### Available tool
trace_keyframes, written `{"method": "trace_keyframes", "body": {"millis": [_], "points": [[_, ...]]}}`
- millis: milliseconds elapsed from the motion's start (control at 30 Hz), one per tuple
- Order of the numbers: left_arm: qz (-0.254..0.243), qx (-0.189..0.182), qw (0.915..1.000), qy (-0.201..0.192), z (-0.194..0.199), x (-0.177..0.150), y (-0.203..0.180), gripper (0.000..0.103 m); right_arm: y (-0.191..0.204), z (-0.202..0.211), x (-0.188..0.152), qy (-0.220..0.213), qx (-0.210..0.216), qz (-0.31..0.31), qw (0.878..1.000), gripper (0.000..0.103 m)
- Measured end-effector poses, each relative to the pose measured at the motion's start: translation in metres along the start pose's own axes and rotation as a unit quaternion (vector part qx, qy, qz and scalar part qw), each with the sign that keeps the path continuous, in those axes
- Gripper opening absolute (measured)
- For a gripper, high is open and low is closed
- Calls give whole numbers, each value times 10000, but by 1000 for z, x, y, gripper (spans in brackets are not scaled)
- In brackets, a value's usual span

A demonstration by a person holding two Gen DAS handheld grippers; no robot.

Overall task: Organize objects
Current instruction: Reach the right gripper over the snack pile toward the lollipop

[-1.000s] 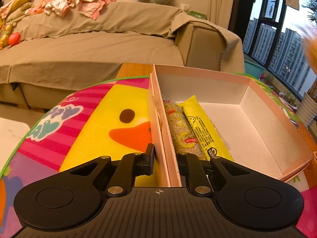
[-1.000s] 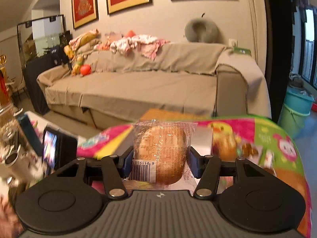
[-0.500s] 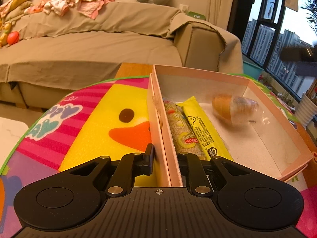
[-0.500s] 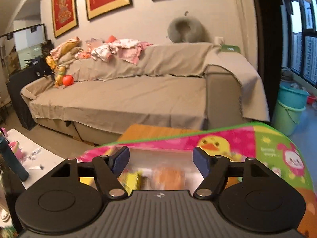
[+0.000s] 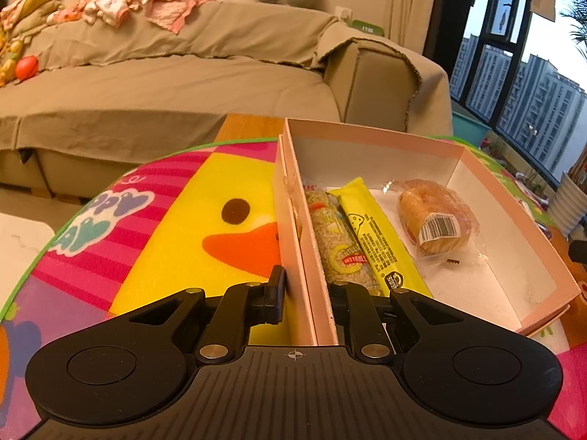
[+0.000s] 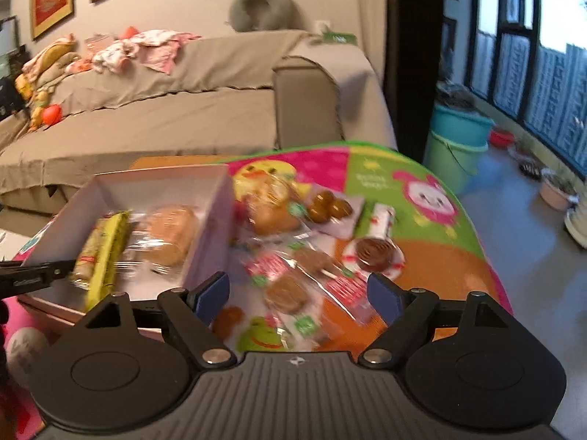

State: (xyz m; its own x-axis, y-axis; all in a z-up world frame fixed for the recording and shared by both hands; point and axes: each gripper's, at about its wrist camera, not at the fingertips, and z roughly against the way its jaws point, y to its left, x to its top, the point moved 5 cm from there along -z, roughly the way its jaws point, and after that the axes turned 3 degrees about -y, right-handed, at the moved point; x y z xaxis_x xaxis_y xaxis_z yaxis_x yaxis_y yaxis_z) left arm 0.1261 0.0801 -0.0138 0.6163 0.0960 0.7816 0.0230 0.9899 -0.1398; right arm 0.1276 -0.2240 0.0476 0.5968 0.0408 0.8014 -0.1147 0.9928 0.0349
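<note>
The pink box (image 5: 513,220) sits open on the cartoon play mat (image 5: 176,234), its near left wall pinched between the closed fingers of the left gripper (image 5: 306,293), one finger outside the wall and one inside. Inside, a grain bar (image 5: 341,253) lies against that wall, a yellow snack bar (image 5: 381,245) just beside it, and a wrapped bun (image 5: 434,220) lies to their right with its barcode up; the right half of the box floor is bare white up to the far and right walls. The right gripper (image 6: 299,293) hangs over loose wrapped snacks (image 6: 315,282) on the mat just right of the box; its jaws have just been opening and stand wide with nothing gripped. Beyond the mat's curved green edge are a covered sofa (image 5: 165,84) and, to the right, open floor with teal buckets (image 6: 458,139).
</note>
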Motion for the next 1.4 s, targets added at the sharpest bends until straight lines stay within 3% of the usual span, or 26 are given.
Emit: {"method": "trace_keyframes", "body": {"millis": [267, 567, 633, 700, 867, 1000, 1233, 1400], "points": [[-51, 5, 10000, 9, 1, -1, 1, 16, -8, -24, 12, 35, 144, -350, 9993, 83], [-80, 4, 10000, 15, 1, -1, 0, 16, -16, -105, 75, 271, 372, -1053, 9934, 83], [-75, 8, 10000, 17, 1, -1, 0, 16, -15, -135, 86, 463, 328, -1102, 9923, 76], [-74, 15, 10000, 17, 1, -1, 0, 16, -14, -165, 94, 630, 171, -1040, 9924, 62], [-76, 10, 10000, 14, 1, -1, 0, 16, -2, -199, 98, 955, 230, -641, 9931, 58], [-42, 1, 10000, 5, 1, -2, 0, 16, -2, -182, 86, 1027, 456, -284, 9933, 55], [-2, -1, 10000, -4, 2, -2, 1, 16, -17, -118, 50, 952, 380, 327, 9942, 57], [-16, 9, 10000, 0, 2, -3, 0, 16, -14, -65, 26, 870, 829, 453, 9917, 73]]}}
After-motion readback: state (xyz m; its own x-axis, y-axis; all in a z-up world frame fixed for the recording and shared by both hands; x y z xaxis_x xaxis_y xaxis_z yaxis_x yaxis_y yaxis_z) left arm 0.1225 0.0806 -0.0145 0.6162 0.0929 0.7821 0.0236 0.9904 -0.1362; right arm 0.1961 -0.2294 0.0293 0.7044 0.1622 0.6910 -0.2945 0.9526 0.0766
